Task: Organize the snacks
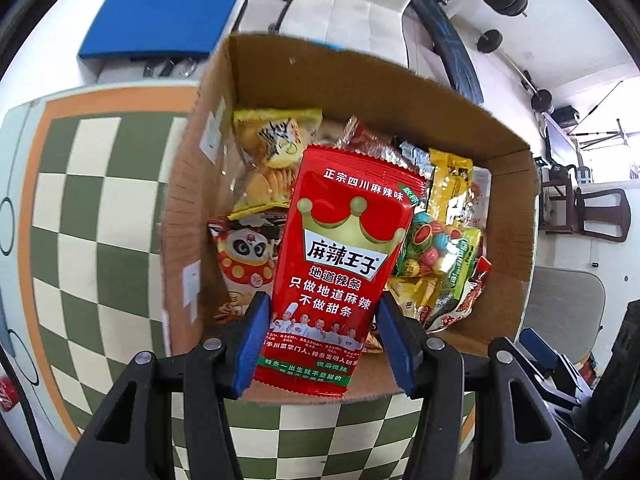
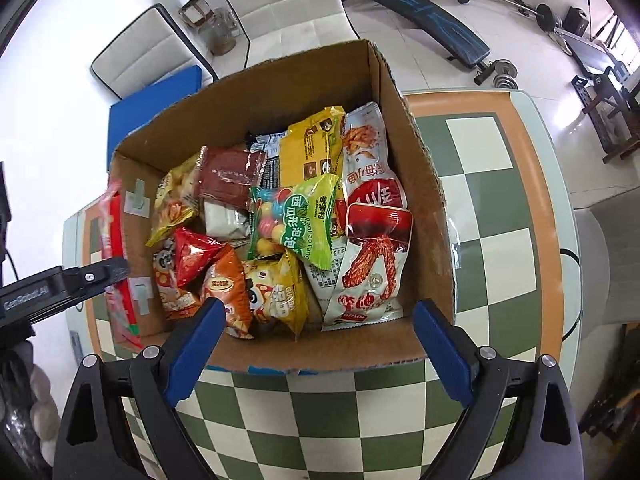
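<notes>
— Between our left gripper's (image 1: 318,330) blue pads (image 1: 251,340) we clamp the red spicy-strip packet (image 1: 340,264) by its lower edges, upright, so its front faces us: "麻辣王子", "地道辣条", and "正宗四川麻辣味" along the top.

— Our right gripper (image 2: 318,354) is spread wide, holding nothing, poised at the near rim of the cardboard box (image 2: 304,76), probably ready for a pick.

— Past that rim the snacks lie heaped. We read "西瓜形泡泡糖" and "PaoPaoTang" on the green gum bag (image 2: 298,216); a chicken-wing pouch (image 2: 370,268) rests along the right wall.

— Farther back, a yellow packet (image 2: 310,148); its print is too small.

— Seen from the right camera, our red packet hangs outside the box's left wall.
</notes>
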